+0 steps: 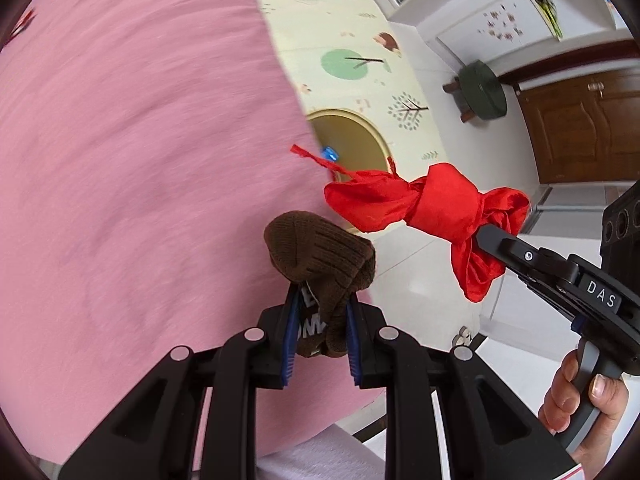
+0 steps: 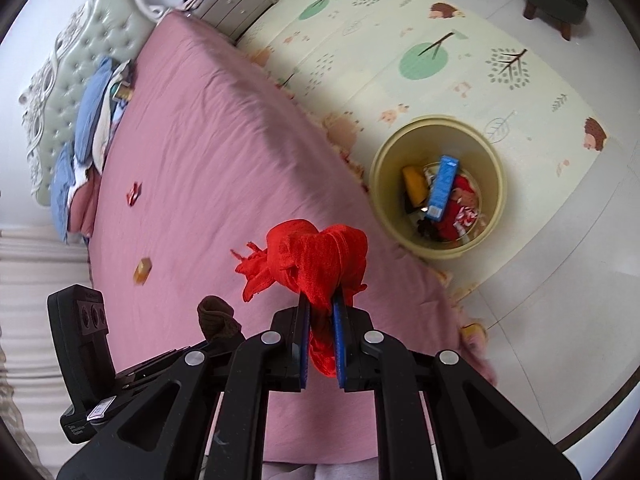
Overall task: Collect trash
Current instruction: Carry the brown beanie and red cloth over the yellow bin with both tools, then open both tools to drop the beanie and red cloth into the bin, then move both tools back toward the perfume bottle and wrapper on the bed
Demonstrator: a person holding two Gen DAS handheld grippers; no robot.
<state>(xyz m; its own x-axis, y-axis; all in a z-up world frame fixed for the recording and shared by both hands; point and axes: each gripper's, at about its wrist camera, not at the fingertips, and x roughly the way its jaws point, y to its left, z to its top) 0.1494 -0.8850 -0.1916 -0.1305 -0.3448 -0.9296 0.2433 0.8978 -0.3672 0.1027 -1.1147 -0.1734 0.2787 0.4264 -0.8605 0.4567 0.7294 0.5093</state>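
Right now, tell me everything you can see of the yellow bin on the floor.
The bin is a round, pale yellow tub that looks like plastic, standing upright and open-topped on the patterned play mat, close beside the pink bed. It is partly filled: a blue box leans on end, with a yellow item and red wrappers beneath. Neither tool touches it.

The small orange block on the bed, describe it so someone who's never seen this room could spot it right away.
Start at the pink bed and look at the open stretch of sheet away from the pillows. Two small bits lie there: the orange block sits nearer the camera, the red wrapper farther toward the headboard. The block is boxy and amber-orange, not crumpled red.
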